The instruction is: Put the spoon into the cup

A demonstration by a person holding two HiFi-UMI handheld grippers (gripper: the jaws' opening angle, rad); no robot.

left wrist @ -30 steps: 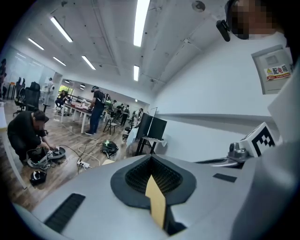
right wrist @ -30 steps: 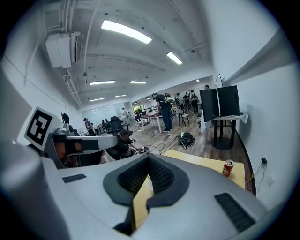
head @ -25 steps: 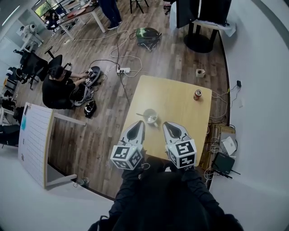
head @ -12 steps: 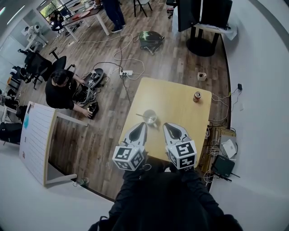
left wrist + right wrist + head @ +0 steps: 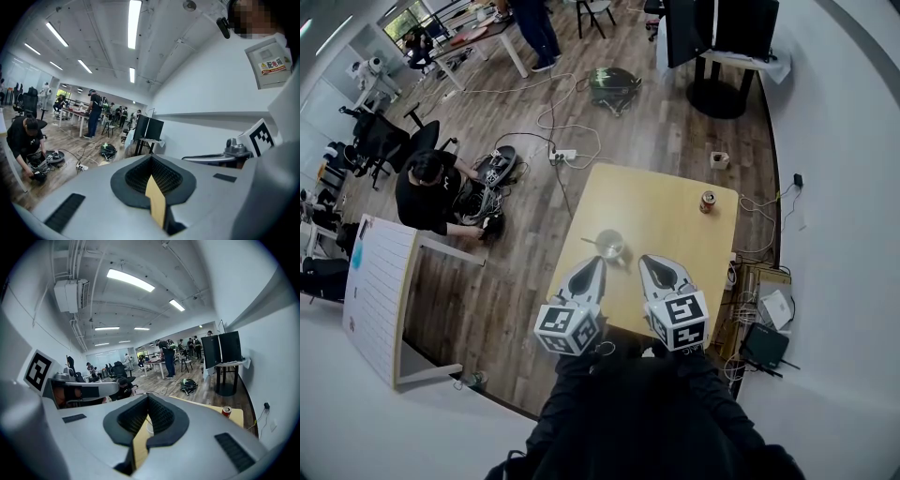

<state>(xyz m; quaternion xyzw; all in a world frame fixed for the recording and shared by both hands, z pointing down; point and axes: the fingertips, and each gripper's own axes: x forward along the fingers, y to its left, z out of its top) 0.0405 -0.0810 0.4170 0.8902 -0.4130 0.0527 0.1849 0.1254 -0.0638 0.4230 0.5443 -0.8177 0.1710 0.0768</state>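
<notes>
Both the left gripper (image 5: 593,261) and right gripper (image 5: 647,262) hold empty fingers (image 5: 584,277) pressed together above the worktop's (image 5: 675,225) near edge, just short of the cup (image 5: 610,245), where the spoon (image 5: 589,240) seems to rest, handle jutting left, so backing off gently seems wise.

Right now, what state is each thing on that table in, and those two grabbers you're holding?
Left gripper: shut, empty.
Right gripper: shut, empty.
Cup: upright on the table, just beyond both grippers.
Spoon: appears to sit in the cup, handle sticking out over the rim.
Can: upright, well apart from the cup.
</notes>
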